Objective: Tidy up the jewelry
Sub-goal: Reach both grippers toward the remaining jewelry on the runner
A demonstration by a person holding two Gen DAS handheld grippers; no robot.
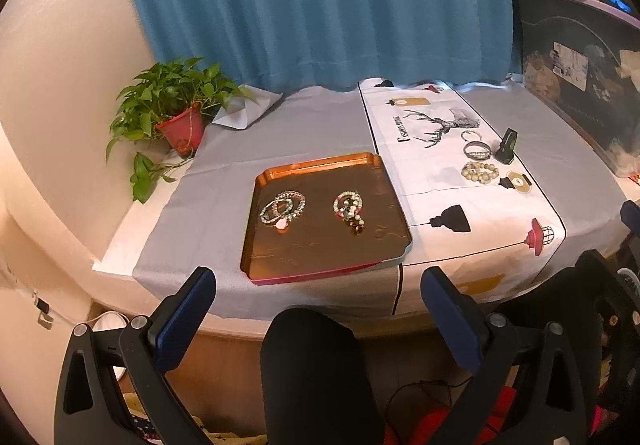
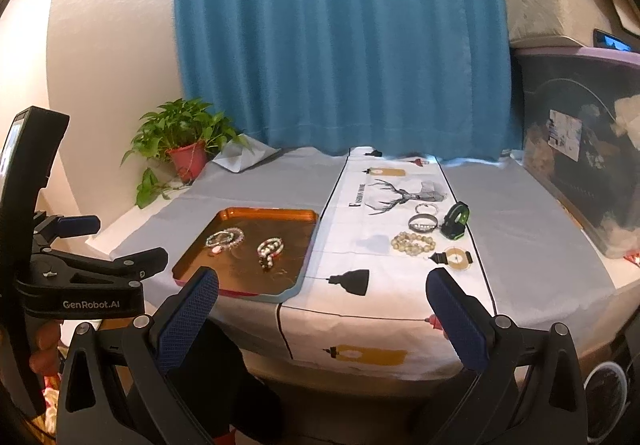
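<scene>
On copper tray (image 1: 320, 165): beaded bracelets (image 1: 282, 206); both hand-held grippers (image 1: 318, 295) (image 2: 322, 295) agape, empty.

A copper-orange tray (image 1: 320, 165) with a red near edge sits on a pale grey cloth (image 1: 208, 205), beside a white runner (image 2: 384, 245) printed with a black stag, black and red lamps and mustard shapes. Far behind hangs a teal-blue curtain (image 1: 320, 5); at far left, a green plant (image 1: 168, 93) fills a red pot (image 1: 182, 129).
</scene>
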